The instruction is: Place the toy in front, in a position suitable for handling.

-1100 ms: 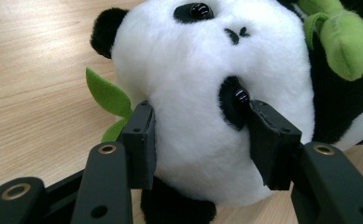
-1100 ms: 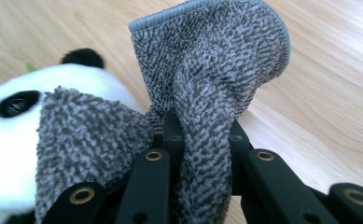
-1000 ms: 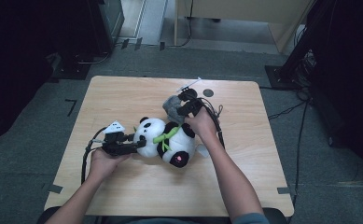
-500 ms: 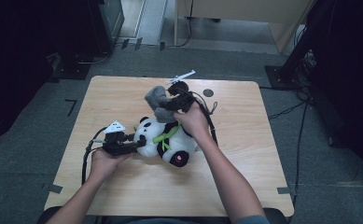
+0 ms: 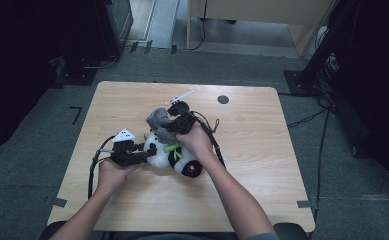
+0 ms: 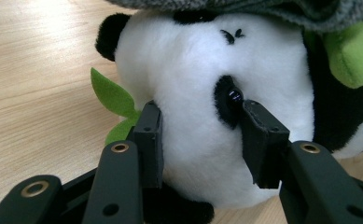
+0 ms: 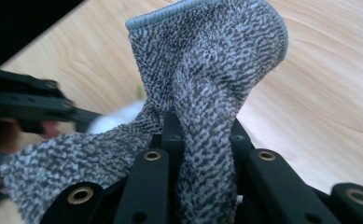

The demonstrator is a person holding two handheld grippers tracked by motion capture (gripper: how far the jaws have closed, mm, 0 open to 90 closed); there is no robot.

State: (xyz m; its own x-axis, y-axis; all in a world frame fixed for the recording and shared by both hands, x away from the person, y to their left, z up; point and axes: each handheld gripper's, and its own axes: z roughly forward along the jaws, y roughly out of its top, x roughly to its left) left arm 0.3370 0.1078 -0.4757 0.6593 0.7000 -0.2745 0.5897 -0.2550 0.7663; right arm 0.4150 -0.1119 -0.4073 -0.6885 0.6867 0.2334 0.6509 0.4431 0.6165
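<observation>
Panda plush (image 5: 174, 152) lay on its side near the middle of the wooden table (image 5: 262, 165), and I had both tools on the job. My left gripper (image 6: 200, 137) came in level from the left, its two black jaws set either side of the white head; they had just been closing, and the pads (image 6: 258, 140) pressed into the fur, one beside the black eye patch, so I counted the head as clamped. My right gripper (image 7: 202, 140) was pinched tight on a grey knitted cloth (image 7: 207, 74), the fabric bunched between its jaws and standing up above them. From overhead, that cloth (image 5: 159, 122) hung just above the panda's head and body, with a green felt leaf (image 6: 111, 95) poking out beside the toy's neck.
</observation>
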